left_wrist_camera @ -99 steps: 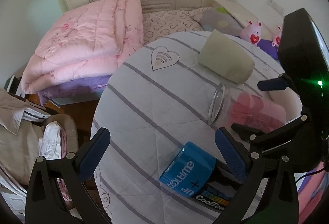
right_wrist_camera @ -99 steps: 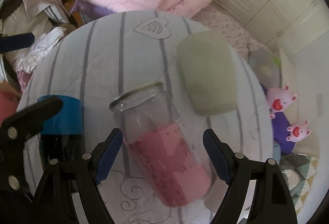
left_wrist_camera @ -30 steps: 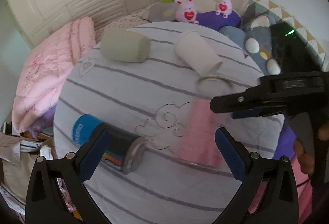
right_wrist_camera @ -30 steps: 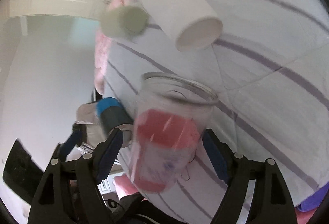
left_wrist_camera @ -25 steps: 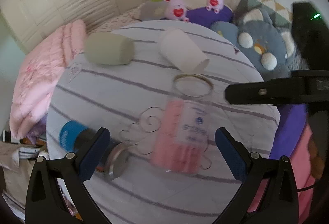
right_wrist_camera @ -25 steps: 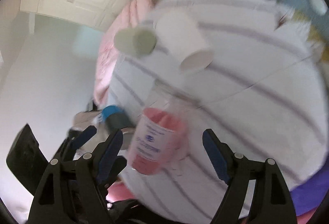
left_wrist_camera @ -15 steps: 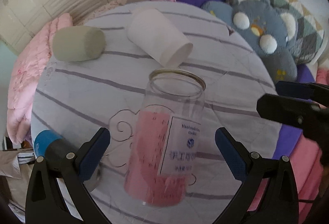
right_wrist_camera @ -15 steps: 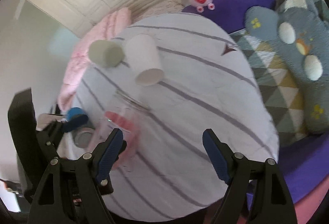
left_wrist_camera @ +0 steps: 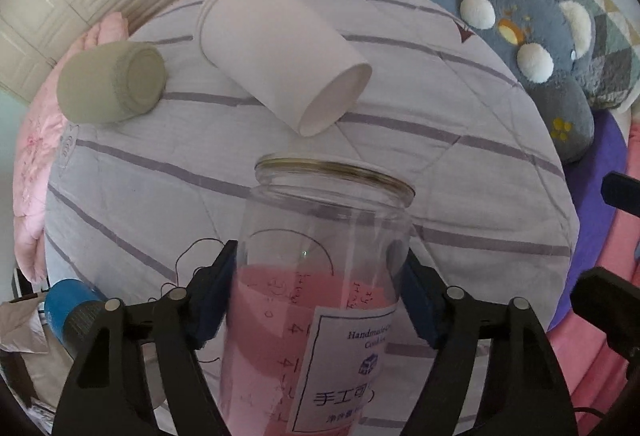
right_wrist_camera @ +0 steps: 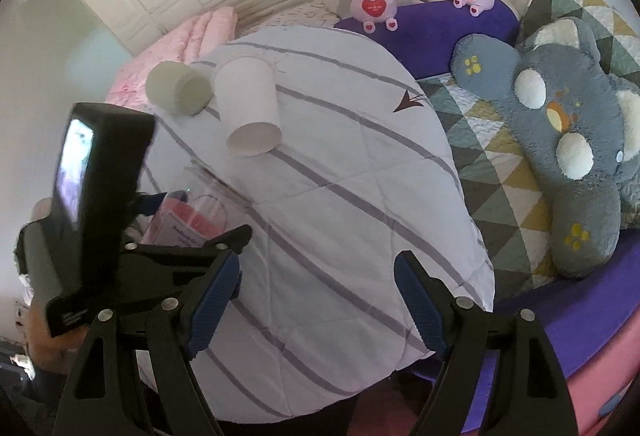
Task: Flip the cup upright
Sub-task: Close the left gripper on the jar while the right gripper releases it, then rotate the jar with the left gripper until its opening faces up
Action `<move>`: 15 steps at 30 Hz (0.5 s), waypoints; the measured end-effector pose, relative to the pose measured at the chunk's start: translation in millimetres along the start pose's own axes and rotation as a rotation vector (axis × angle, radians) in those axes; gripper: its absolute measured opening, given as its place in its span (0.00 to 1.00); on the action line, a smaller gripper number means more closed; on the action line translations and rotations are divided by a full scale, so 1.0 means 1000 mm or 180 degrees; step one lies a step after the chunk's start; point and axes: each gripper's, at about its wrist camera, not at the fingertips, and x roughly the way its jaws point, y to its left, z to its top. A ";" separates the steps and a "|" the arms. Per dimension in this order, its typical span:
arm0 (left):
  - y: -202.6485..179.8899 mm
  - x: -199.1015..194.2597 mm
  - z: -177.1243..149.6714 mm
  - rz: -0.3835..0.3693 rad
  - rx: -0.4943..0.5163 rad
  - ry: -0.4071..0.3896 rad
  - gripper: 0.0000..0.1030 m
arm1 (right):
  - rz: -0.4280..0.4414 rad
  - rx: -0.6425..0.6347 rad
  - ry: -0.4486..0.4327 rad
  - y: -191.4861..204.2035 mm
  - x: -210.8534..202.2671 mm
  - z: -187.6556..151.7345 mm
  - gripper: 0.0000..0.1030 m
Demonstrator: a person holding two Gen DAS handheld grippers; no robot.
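A clear glass jar cup (left_wrist_camera: 320, 276) with a pink paper liner and a white label stands with its mouth up on the striped round table (left_wrist_camera: 460, 164). My left gripper (left_wrist_camera: 318, 300) is shut on the glass jar cup, its blue pads (left_wrist_camera: 212, 300) pressed on both sides. The cup also shows in the right wrist view (right_wrist_camera: 192, 212), behind the left gripper's black body. My right gripper (right_wrist_camera: 316, 296) is open and empty, above the table's near side.
A white paper cup (left_wrist_camera: 280, 60) and a grey-green cup (left_wrist_camera: 112, 84) lie on their sides at the table's far side. A blue-capped bottle (left_wrist_camera: 76, 312) lies at the left edge. A grey plush toy (right_wrist_camera: 560, 140) and pink bunnies (right_wrist_camera: 372, 0) sit on the bed beyond.
The right gripper stood the jar up, let go and pulled back to the right. My left gripper has moved in and closed on the jar.
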 end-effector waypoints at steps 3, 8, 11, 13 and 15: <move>0.008 -0.009 0.001 -0.0150 -0.0096 -0.0136 0.73 | -0.0014 -0.0029 0.0001 0.000 -0.002 -0.001 0.79; 0.024 -0.037 -0.005 -0.0201 -0.0161 -0.0455 0.72 | -0.0003 -0.0050 0.0013 -0.001 0.000 -0.004 0.79; 0.028 -0.048 -0.008 -0.0217 -0.0172 -0.0565 0.72 | 0.0047 -0.0157 0.0062 0.006 0.008 -0.007 0.79; 0.033 -0.054 -0.010 -0.0260 -0.0199 -0.0649 0.72 | 0.0151 -0.0249 0.0088 0.014 0.014 -0.010 0.79; 0.039 -0.060 -0.014 -0.0336 -0.0249 -0.0731 0.71 | 0.0341 -0.0341 0.0083 0.022 0.018 -0.012 0.79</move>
